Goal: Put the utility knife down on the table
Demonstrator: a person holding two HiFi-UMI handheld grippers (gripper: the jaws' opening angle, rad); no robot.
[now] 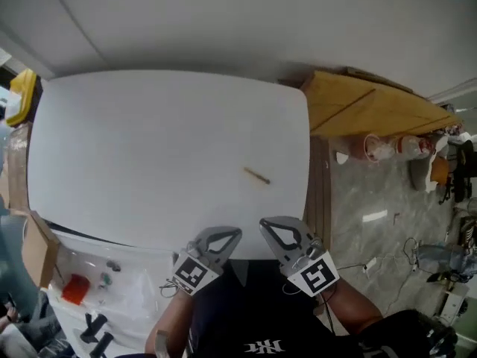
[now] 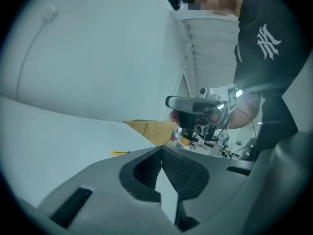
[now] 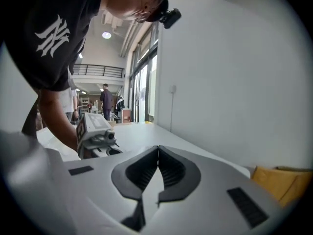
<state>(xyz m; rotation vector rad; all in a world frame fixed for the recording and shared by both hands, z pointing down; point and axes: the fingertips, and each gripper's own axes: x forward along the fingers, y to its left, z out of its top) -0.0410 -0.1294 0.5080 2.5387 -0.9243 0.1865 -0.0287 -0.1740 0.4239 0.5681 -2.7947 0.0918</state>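
Observation:
The utility knife (image 1: 256, 175), a slim yellow-brown stick, lies flat on the white table (image 1: 149, 155), right of the middle. In the left gripper view the knife (image 2: 120, 152) is a thin yellow line on the tabletop beyond the jaws. My left gripper (image 1: 237, 232) and right gripper (image 1: 262, 224) hover side by side at the table's near edge, short of the knife. Both are shut with nothing between the jaws. Each shows in the other's view: the right gripper (image 2: 195, 104) and the left gripper (image 3: 95, 131).
A tan cardboard sheet (image 1: 365, 103) leans at the table's far right corner. A yellow object (image 1: 22, 95) sits off the left edge. A clear bin (image 1: 127, 289) with a red item is at lower left, beside a cardboard box (image 1: 37, 252). Clutter covers the floor at right.

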